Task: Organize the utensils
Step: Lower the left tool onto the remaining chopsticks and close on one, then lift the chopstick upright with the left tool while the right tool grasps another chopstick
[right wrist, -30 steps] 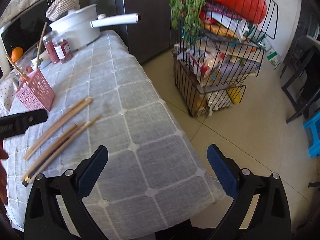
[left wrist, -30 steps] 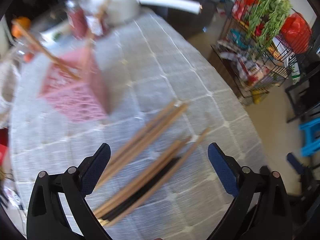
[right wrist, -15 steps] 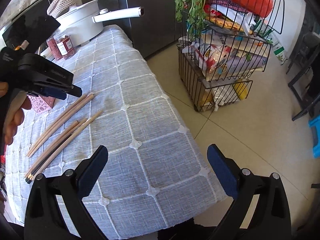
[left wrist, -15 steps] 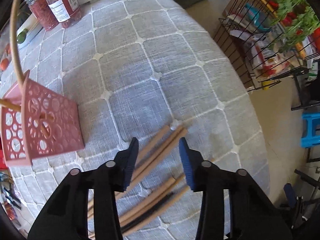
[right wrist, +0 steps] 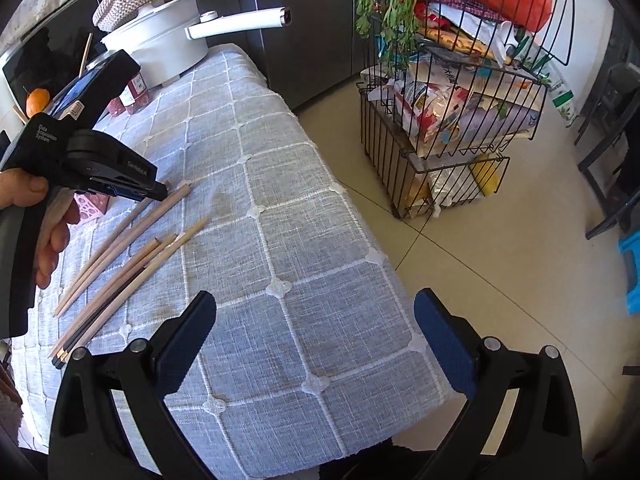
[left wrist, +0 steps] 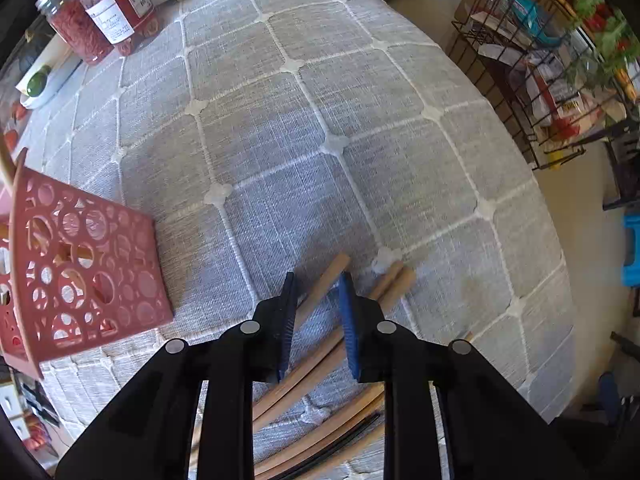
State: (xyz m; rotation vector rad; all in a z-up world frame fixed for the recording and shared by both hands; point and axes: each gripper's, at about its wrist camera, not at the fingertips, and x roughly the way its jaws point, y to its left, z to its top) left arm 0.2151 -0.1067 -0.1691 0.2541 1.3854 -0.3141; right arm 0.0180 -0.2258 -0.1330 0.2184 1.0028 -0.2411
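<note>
I can't see the lower lengths of the chopsticks (left wrist: 320, 288) from the left wrist; the left tool (left wrist: 318, 292) covers them, and whether its blue pads (left wrist: 349, 320) touch the wood I can't tell. The pink holder (left wrist: 80, 272) runs off the left edge, and in the right view it is mostly hidden behind my left hand (right wrist: 48, 216). The jar labels (left wrist: 116, 20) are too small to read.
</note>
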